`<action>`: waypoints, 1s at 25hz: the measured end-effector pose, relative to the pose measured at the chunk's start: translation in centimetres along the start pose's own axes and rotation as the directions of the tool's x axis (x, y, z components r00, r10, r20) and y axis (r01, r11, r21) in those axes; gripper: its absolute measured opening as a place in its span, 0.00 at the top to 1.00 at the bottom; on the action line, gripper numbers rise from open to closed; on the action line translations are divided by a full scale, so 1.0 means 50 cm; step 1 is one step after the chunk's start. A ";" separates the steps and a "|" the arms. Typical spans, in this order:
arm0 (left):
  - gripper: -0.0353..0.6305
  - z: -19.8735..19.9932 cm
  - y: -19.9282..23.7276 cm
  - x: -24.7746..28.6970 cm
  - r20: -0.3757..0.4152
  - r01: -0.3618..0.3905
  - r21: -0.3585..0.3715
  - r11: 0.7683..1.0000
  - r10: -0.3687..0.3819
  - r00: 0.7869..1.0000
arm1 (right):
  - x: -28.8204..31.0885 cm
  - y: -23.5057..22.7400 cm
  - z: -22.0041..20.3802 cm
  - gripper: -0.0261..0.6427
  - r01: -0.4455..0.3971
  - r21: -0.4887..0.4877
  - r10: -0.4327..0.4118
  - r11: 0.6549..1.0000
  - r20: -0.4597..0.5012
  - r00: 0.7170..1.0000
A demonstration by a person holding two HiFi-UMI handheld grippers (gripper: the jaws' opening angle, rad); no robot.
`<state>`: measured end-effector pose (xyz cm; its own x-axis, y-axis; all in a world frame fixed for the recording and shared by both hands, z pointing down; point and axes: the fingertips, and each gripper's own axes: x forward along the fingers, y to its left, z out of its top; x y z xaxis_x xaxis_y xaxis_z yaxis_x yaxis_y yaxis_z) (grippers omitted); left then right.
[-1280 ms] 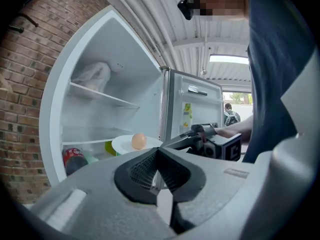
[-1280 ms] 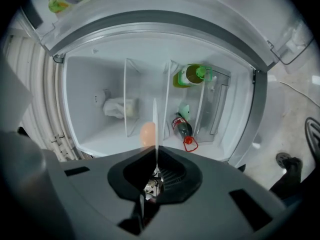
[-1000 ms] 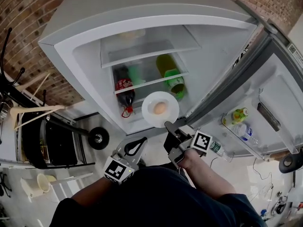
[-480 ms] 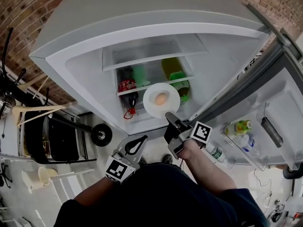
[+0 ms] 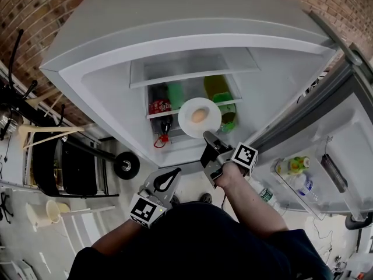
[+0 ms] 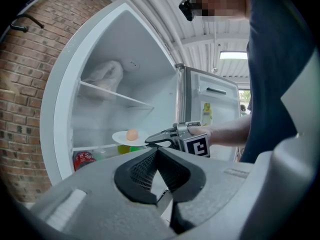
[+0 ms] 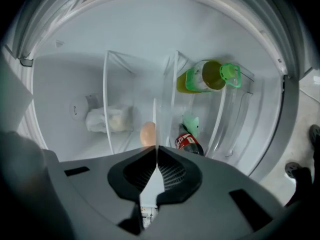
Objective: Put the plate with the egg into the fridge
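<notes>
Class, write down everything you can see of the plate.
The plate is small, round, plain white and looks ceramic. It is held level at the mouth of the open fridge. One brownish egg sits at its middle. The right gripper pinches its near rim, jaws shut on it; nothing else visibly touches it.

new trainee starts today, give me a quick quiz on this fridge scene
1. True or false: the left gripper holds the plate.
2. What lies on the plate? a) egg b) lemon c) bread
3. Fill in: the right gripper is shut on the plate's ___.
Key: 1 false; 2 a; 3 rim.
</notes>
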<state>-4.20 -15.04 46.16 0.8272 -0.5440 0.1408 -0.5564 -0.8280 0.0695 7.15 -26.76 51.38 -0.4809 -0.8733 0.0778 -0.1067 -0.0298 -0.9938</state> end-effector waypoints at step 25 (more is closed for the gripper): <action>0.94 -0.014 0.034 -0.012 -0.011 -0.070 -0.010 0.998 0.070 0.998 | 0.125 -0.029 0.058 0.92 0.040 0.047 -0.040 0.998 0.006 0.999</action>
<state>-5.70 -16.04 46.89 0.7854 -0.5990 0.1558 -0.6136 -0.7866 0.0692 6.83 -33.60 53.10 -0.4712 -0.8742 0.1173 -0.0852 -0.0873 -0.9925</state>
